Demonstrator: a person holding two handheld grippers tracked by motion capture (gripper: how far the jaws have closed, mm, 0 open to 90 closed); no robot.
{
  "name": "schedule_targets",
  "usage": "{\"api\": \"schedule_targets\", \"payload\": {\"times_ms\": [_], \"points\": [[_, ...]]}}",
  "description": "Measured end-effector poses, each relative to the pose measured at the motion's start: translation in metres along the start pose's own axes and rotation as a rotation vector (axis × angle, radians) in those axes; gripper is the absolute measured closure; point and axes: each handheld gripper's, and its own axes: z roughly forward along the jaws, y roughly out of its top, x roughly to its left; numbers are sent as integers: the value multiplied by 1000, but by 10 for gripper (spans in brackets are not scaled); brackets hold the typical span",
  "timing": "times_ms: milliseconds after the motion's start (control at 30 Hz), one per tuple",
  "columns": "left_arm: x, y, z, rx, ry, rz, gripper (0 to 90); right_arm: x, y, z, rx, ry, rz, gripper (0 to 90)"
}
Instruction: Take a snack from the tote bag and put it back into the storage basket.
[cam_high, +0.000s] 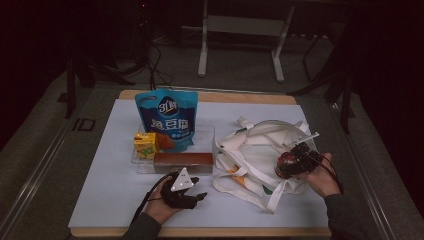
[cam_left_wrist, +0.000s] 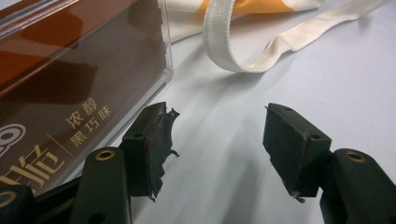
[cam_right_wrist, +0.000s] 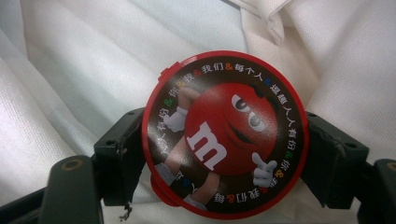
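Right claw (cam_right_wrist: 224, 154) clamps round red candy tin (cam_right_wrist: 226, 135) over white tote bag (cam_high: 255, 150), palm up; left claw (cam_left_wrist: 215, 149) wide, empty on table.

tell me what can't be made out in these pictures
- Body of the round red candy tin: right gripper view shows its printed lid; the right gripper covers its sides.
- Inside of the white tote bag: high view, hidden by folded cloth and straps.
- Brown chocolate box: left gripper view, cut off by the left edge.
- Yellow drink carton: high view, print too small and dim.
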Motion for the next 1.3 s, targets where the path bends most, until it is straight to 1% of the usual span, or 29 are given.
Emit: {"api": "schedule_targets", "payload": {"times_ms": [200,400,633,933,1300], "points": [[0,0,0,0,1,0,408,0,0,-1,-2,1,0,248],[0,0,0,0,0,-1,408,0,0,-1,-1,3,12,251],[0,0,0,1,0,1,408,2,1,-2,-8,-5,15,253],[0,0,0,0,1,1,408,4,2,-4,-12,-18,1,253],[0,0,0,1,1,1,407,6,3,-7,-23,-16,8,253]]}}
